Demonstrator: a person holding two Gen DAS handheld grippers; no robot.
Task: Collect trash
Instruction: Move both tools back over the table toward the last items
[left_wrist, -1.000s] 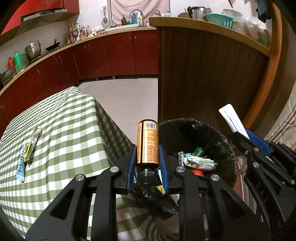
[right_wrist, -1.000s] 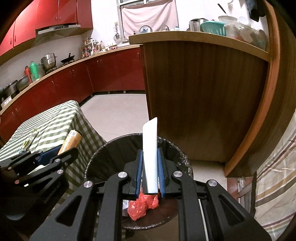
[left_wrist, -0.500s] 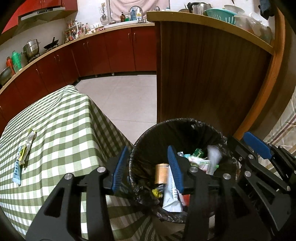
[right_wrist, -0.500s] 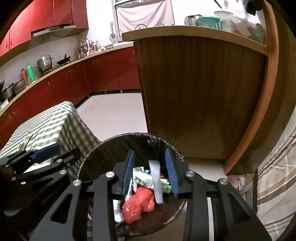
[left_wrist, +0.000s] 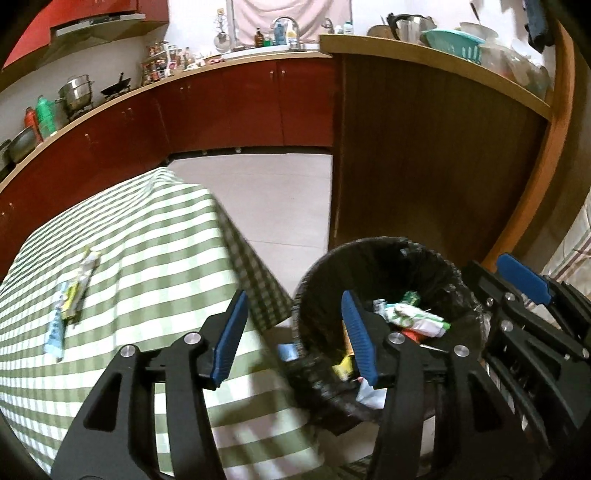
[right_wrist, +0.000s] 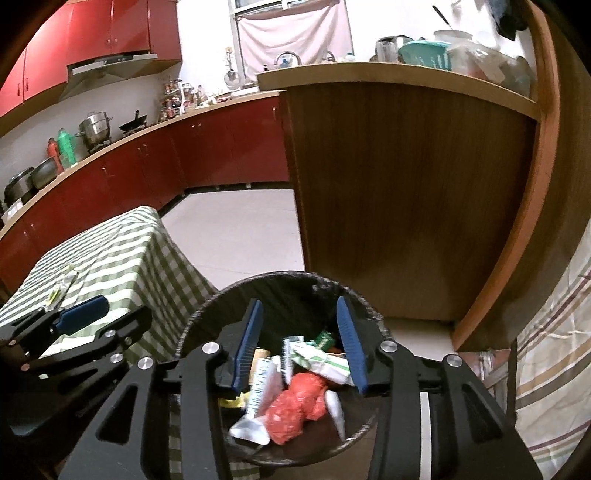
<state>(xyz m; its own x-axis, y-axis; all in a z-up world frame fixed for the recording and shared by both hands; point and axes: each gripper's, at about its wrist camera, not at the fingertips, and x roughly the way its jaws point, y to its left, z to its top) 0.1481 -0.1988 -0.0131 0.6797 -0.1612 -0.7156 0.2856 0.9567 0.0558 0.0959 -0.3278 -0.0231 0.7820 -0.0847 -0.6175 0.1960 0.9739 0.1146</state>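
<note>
A round bin with a black liner (left_wrist: 436, 266) (right_wrist: 295, 282) stands on the floor beside the table and holds several pieces of trash, among them a red bag (right_wrist: 299, 406) and a white and green wrapper (left_wrist: 413, 319) (right_wrist: 321, 360). My left gripper (left_wrist: 295, 325) is open and empty over the table's corner and the bin's left rim. My right gripper (right_wrist: 301, 339) is open and empty above the bin. Wrappers and a blue tube (left_wrist: 72, 299) lie on the green checked tablecloth (left_wrist: 147, 236), far left.
A tall wooden counter (right_wrist: 406, 184) stands right behind the bin. Red kitchen cabinets (left_wrist: 221, 107) run along the far wall. Pale floor tiles (right_wrist: 240, 229) lie between table and counter. A striped cloth (right_wrist: 554, 350) hangs at the right edge.
Both grippers opened and dropped their loads into the bin: the left an orange bottle, the right a white tube. The left gripper has since swung left toward the table.
</note>
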